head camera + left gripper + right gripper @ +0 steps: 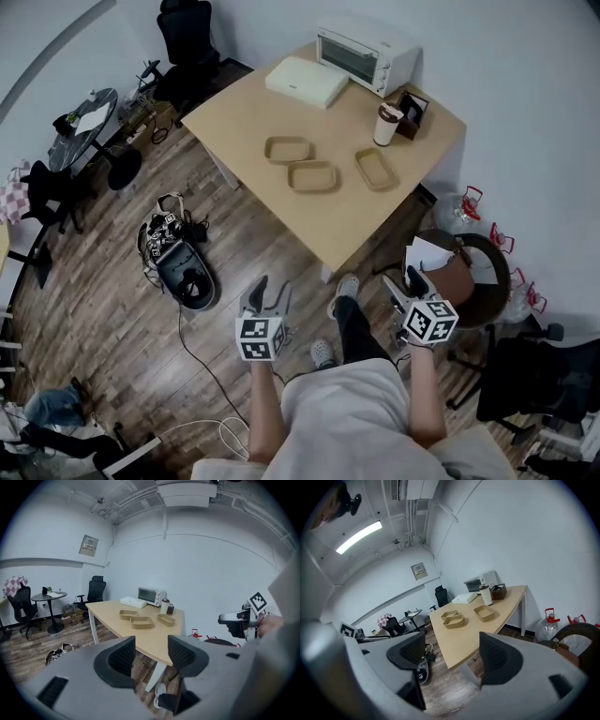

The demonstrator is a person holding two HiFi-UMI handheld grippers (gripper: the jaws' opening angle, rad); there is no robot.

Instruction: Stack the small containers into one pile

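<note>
Both forearms reach forward from the 6 o'clock edge of the head view, roughly parallel. Each carries a gripper above the wooden floor (112,309), short of the tabletop (239,117).

The left gripper (270,289) sits at 7 o'clock and the right gripper (403,284) at 5 o'clock. Both point towards 12 o'clock.

In each gripper view the jaws stand released, well parted, with nothing between them and touching nothing.

Three shallow tan containers with rounded corners lie singly and upright on the tabletop, unstacked and empty. The middle container (312,176) is nearest. The left container (289,149) lies just beside it at its 10 o'clock, and the right container (376,169) lies apart at its 3 o'clock.

Beyond them stand a lidded cup (386,125), a flat white box (307,81) and a toaster oven (366,56).
</note>
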